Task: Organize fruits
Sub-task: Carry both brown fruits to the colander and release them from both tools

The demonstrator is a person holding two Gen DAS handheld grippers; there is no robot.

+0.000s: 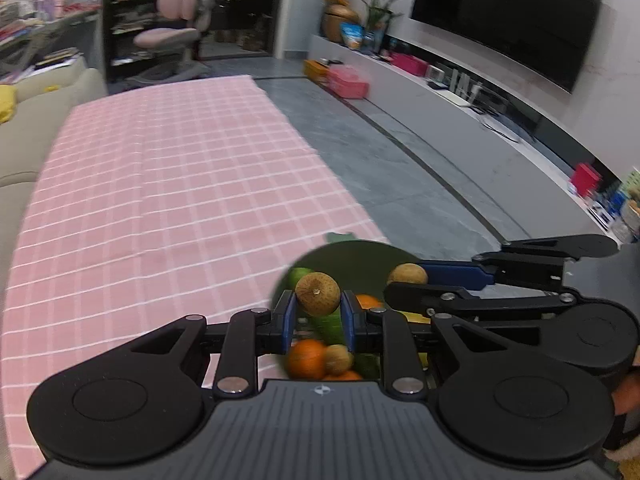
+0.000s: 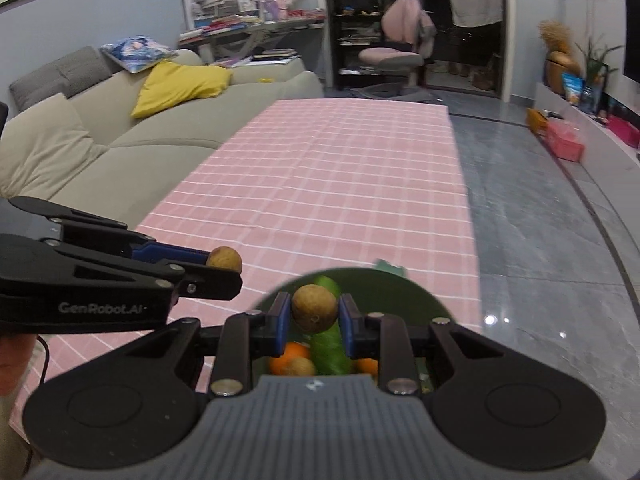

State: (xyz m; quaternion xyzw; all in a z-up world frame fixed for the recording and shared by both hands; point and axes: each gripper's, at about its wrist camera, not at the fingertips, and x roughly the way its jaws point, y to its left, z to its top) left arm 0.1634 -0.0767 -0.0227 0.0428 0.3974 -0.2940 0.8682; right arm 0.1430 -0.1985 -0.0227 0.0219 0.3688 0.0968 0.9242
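Small round brown longan [image 1: 318,294] pinched between the blue pads of the left gripper [image 1: 318,312]; a second brown longan [image 2: 314,308] clamped the same way in the right gripper [image 2: 314,314] — both held above a dark green round plate [image 2: 420,300]. Plate holds oranges [image 1: 306,358], a green cucumber [image 2: 330,346], another longan [image 1: 338,359]. Plate sits at the near edge of the pink checked tablecloth [image 2: 320,176].

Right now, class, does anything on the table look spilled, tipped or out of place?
Nothing stands out. Each gripper, left and right, holds a brown round fruit above the green plate of fruit; the cloth lies flat.
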